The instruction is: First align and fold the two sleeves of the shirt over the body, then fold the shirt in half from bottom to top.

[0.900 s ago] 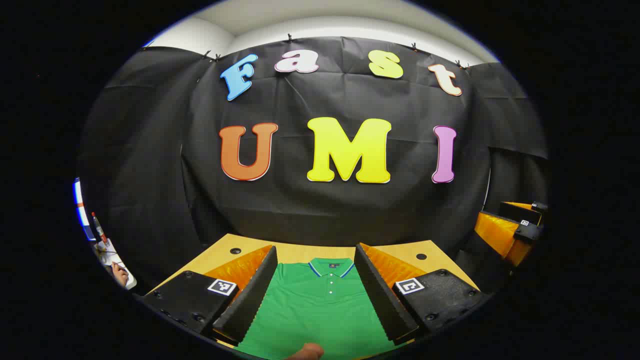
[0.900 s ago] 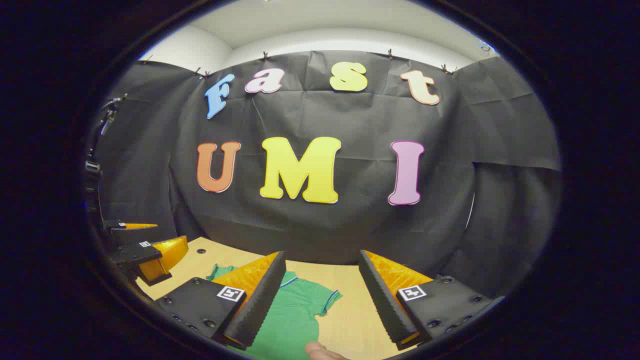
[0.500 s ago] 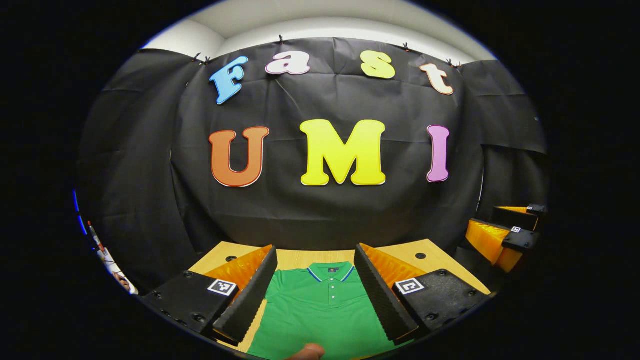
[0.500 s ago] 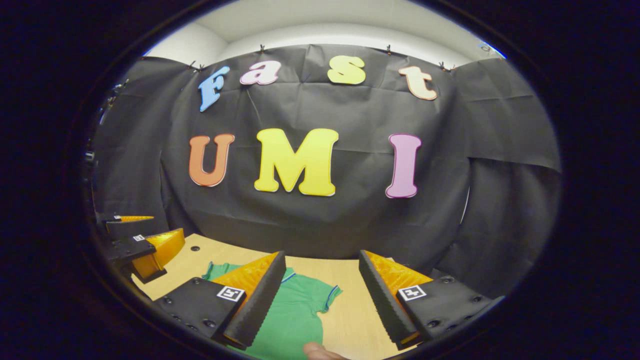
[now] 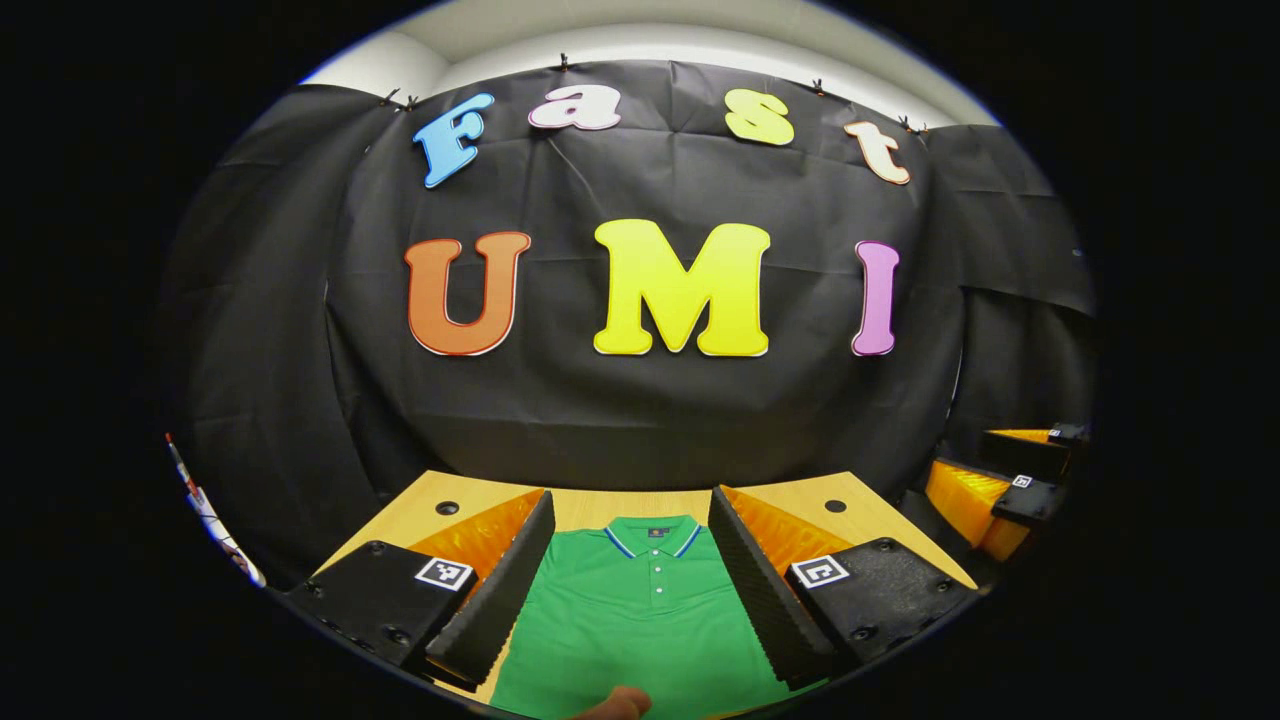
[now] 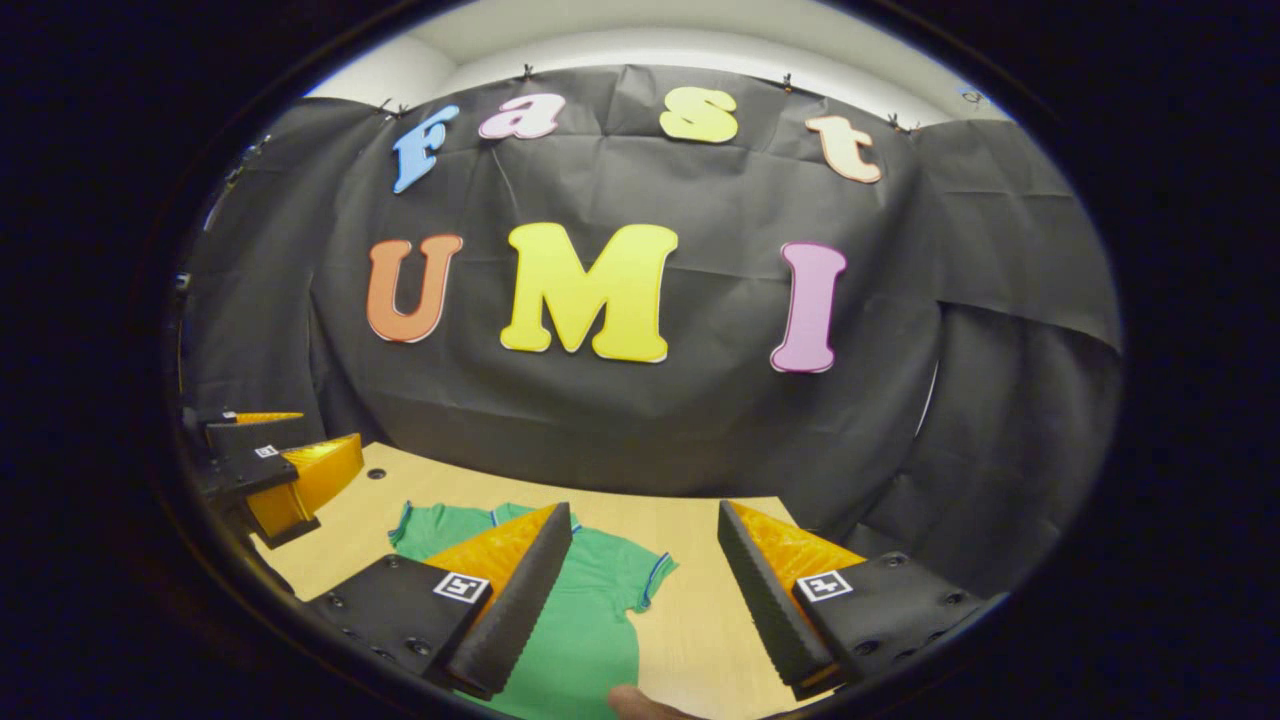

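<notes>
A green polo shirt point(image 5: 640, 610) lies flat on the wooden table point(image 5: 600, 506), collar toward the far wall. My left gripper point(image 5: 628, 510) hovers above the shirt's body, open, with nothing between its fingers. In the right gripper view the shirt point(image 6: 590, 610) lies to the left, its right sleeve point(image 6: 645, 580) spread out on the wood. My right gripper point(image 6: 645, 520) is open over that sleeve and the bare table beside it. The left gripper point(image 6: 290, 470) shows at the far left there, and the right gripper point(image 5: 1000, 490) at the far right of the left gripper view.
The black cloth wall point(image 5: 640, 420) stands close behind the table's far edge. Two small round holes point(image 5: 447, 508) point(image 5: 835, 506) sit in the tabletop near the back corners. A fingertip point(image 5: 620, 704) shows at the bottom edge. Bare wood point(image 6: 700, 640) lies right of the shirt.
Both views have tipped slightly downward, so more of the table and shirt shows. In the right gripper view the shirt's far sleeve has come into sight. Both grippers stay open.
</notes>
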Available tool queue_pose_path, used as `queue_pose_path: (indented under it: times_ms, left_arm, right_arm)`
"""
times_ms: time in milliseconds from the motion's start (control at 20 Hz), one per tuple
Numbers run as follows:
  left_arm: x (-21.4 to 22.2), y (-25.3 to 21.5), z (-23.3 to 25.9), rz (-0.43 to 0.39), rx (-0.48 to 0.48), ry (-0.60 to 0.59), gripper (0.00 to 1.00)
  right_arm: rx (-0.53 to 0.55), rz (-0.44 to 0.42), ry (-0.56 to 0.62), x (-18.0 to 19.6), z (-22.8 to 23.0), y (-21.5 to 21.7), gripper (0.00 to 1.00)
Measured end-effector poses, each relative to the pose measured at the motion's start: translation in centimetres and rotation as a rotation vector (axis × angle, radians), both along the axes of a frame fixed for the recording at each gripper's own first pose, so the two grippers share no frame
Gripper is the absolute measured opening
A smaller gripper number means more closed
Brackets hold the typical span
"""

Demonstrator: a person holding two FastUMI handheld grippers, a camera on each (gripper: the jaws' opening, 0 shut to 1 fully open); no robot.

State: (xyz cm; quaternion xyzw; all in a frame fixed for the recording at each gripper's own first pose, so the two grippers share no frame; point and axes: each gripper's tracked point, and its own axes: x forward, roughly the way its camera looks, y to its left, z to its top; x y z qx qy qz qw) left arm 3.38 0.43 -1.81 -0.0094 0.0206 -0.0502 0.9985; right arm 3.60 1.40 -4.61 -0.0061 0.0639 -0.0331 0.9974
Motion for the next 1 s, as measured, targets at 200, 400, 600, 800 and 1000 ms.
queue_pose_path:
  times_ms: [200, 400, 600, 800, 1000]
  left_arm:
    - [1.0, 0.0, -1.0, -0.003, -0.006, 0.023, 0.99]
    - [2.0, 0.4, -2.5, 0.001, 0.014, 0.047, 1.00]
    - [2.7, 0.9, -4.6, 0.006, 0.017, 0.103, 1.00]
    - [3.4, 2.6, -4.3, 0.058, 0.034, 0.095, 1.00]
    - [3.6, 4.0, -4.8, 0.086, 0.042, 0.102, 0.99]
  right_arm:
    - [0.018, -0.005, 0.075, 3.6, -3.3, -0.3, 0.94]
    - [0.000, -0.025, 0.134, 8.8, -7.1, -1.1, 0.94]
    - [0.018, -0.071, 0.251, 14.5, -12.9, -2.4, 0.94]
    - [0.091, -0.124, 0.408, 19.1, -20.1, -3.5, 0.94]
    - [0.067, -0.184, 0.508, 23.2, -26.0, -5.6, 0.94]
